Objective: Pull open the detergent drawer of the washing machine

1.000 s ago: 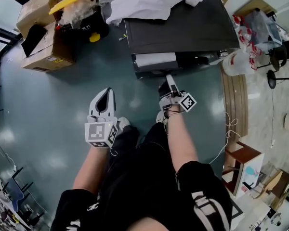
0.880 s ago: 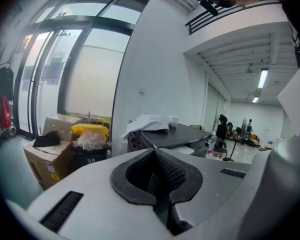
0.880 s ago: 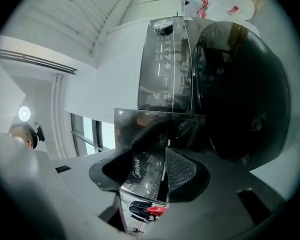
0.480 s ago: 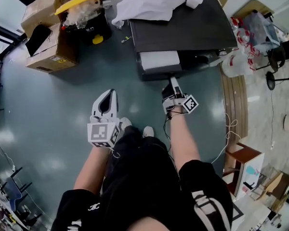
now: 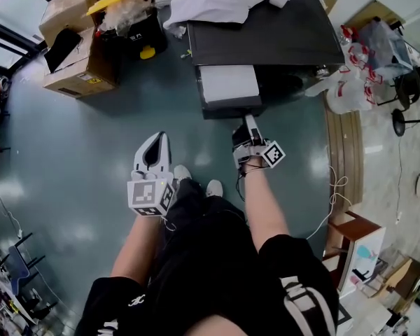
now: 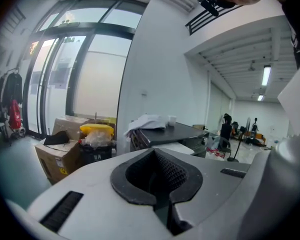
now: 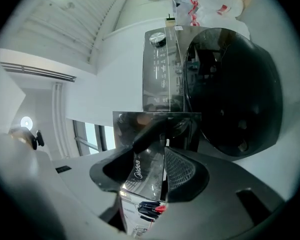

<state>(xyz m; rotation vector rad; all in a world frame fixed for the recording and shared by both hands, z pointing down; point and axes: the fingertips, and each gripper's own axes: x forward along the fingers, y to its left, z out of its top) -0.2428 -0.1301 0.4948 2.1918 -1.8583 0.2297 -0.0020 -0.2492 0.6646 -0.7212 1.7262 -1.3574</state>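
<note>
detergent drawer (image 7: 140, 180) pulled out, front pinched in right gripper (image 7: 159, 156)

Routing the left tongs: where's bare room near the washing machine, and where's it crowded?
Bare: floor left of the drawer, between cardboard boxes and left tongs; front half of the washing machine top. Crowded: white cloth along the top's back, plastic bags at its right, and the drawer front, clamped by the right tongs, just closing further.

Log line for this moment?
right gripper: jaws just closed tighter on detergent drawer front | drawer: partly out | left gripper: shut, empty
</note>
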